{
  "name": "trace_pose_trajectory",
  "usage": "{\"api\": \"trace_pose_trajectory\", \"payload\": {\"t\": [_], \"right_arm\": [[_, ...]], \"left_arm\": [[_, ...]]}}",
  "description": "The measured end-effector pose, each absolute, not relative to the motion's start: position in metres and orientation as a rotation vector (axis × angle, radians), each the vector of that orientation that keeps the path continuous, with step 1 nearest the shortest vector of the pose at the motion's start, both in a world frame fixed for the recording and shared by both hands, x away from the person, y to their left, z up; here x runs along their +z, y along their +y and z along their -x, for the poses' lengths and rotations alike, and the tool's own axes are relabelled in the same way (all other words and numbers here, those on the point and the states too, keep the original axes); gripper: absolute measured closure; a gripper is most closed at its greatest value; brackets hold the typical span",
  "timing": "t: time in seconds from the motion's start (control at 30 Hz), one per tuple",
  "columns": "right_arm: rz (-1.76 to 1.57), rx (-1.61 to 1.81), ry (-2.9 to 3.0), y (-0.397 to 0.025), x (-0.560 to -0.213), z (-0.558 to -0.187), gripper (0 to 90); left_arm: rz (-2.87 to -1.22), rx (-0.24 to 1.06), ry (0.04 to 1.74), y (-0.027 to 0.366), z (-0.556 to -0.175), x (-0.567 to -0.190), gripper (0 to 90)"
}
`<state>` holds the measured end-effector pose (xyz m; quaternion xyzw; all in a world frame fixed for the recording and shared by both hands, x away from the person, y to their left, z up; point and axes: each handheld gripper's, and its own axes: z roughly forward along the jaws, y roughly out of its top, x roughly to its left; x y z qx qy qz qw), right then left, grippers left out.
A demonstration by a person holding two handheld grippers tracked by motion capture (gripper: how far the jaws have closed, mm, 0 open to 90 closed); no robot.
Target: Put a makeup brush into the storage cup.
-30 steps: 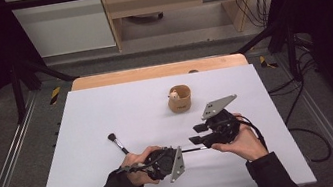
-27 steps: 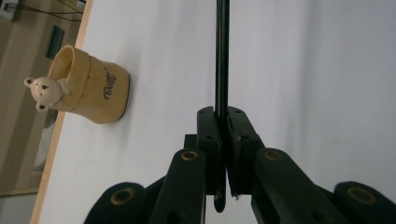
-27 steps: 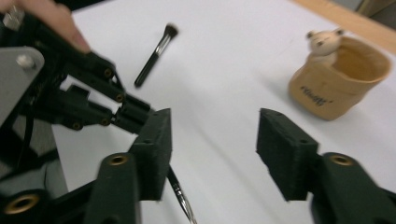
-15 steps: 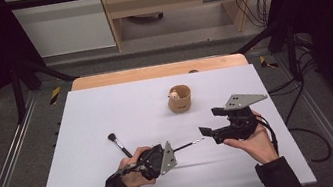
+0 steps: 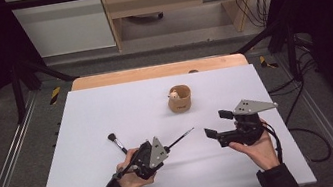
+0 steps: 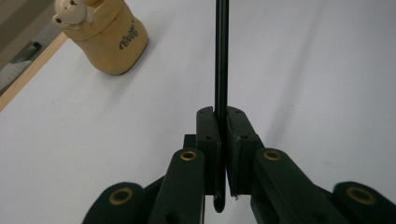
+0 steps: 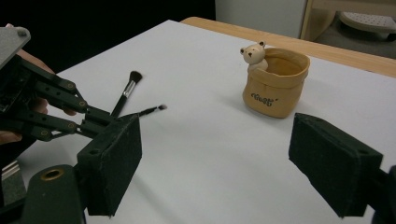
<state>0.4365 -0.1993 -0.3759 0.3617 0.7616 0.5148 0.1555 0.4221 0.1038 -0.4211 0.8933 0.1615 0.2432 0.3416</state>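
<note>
the left gripper (image 5: 162, 151) sits at the near side of the white table (image 5: 105, 103), on the near-left of the tan bear pot (image 5: 179, 98). its jaws are pressed together on a thin black brush (image 6: 221, 56), pinching the handle so the slim shaft runs out ahead of them toward the pot; in the high view its tip (image 5: 189, 131) stops short of the pot, well on the near side. the right gripper (image 5: 212, 125) is held on the near-right of the pot, jaws spread wide with nothing between them, apart from the thin brush. a second, fuller brush (image 5: 116, 143) lies flat on the table to the left of the pot, its bristle head just beyond the left gripper. the pot itself stands upright farther back, near the table's middle, a small bear figure (image 7: 253, 53) at its rim.
</note>
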Motion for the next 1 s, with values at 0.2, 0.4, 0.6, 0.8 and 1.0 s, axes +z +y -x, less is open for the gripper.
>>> {"api": "trace_pose_trajectory", "payload": {"t": [0.2,0.4,0.6,0.8,1.0], "right_arm": [[-1.066,1.527,2.172,-0.197,-0.383,-0.433,16.9],[-1.100,1.566,2.133,-0.193,-0.389,-0.430,14.1],[-1.123,1.600,2.093,-0.192,-0.391,-0.431,12.6],[-1.142,1.591,2.072,-0.191,-0.395,-0.433,12.3],[-1.142,1.586,2.066,-0.183,-0.400,-0.433,12.6]], "left_arm": [[-2.262,0.596,0.523,0.110,-0.423,-0.421,84.9],[-2.189,0.570,0.606,0.117,-0.423,-0.423,84.9],[-2.134,0.554,0.660,0.121,-0.423,-0.424,84.9],[-2.096,0.537,0.713,0.122,-0.423,-0.425,84.9],[-2.064,0.508,0.770,0.121,-0.422,-0.427,84.9]]}}
